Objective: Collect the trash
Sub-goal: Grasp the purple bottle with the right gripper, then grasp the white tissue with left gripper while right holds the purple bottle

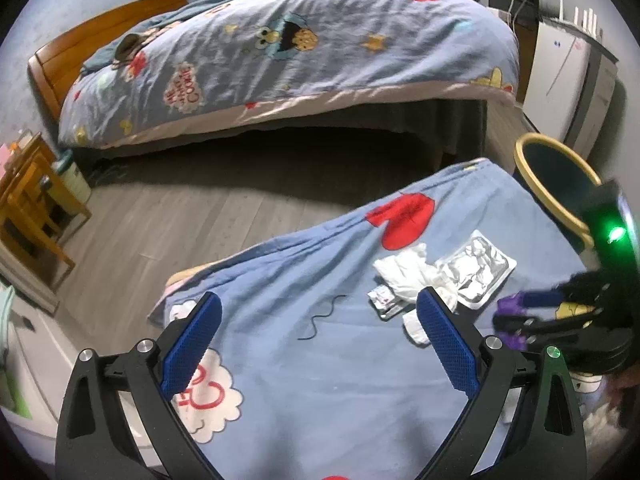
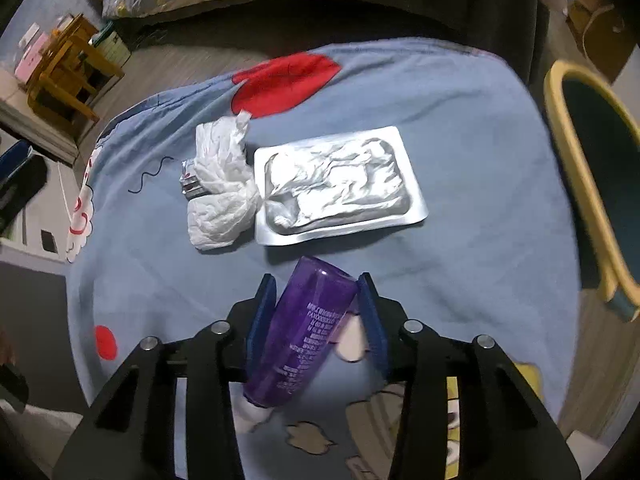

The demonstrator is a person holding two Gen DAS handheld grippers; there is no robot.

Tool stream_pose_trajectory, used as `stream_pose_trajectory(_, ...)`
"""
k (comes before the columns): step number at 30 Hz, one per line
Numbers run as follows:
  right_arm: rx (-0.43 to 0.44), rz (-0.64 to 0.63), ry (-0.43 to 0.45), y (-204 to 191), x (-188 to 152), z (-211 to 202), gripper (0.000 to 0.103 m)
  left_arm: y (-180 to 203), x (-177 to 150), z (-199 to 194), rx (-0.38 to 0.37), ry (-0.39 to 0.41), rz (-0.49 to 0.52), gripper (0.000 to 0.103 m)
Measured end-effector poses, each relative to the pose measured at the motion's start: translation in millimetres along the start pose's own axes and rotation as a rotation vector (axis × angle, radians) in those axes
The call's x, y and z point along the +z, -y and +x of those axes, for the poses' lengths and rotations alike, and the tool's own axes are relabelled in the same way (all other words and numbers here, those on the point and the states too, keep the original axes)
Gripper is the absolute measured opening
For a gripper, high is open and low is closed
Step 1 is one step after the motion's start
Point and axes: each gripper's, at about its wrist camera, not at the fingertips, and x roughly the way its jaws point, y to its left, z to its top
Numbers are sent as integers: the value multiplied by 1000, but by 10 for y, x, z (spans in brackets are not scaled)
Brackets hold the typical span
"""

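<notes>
Now my right gripper (image 2: pixel 316 312) clamps its ribbed blue pads (image 2: pixel 262 316) on a smooth purple bottle (image 2: pixel 302 332), lying tilted on the soft blue blanket (image 2: pixel 460 152). Just beyond lie a crinkled foil tray (image 2: pixel 340 186) and a crumpled white tissue (image 2: pixel 224 184). My left gripper (image 1: pixel 316 344) hangs wide open, empty, beside them. A yellow-rimmed bin (image 2: pixel 592 184) stands right.
</notes>
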Motion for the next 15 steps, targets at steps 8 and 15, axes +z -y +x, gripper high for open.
stream_pose_trajectory(8,-38,55,25,379,81,-125,39,369,-119,383,-41,-97,54,96)
stream_pose_trajectory(15,-4,122,-6,558,38,-97,50,570,-184,607,-60,-128,87,83)
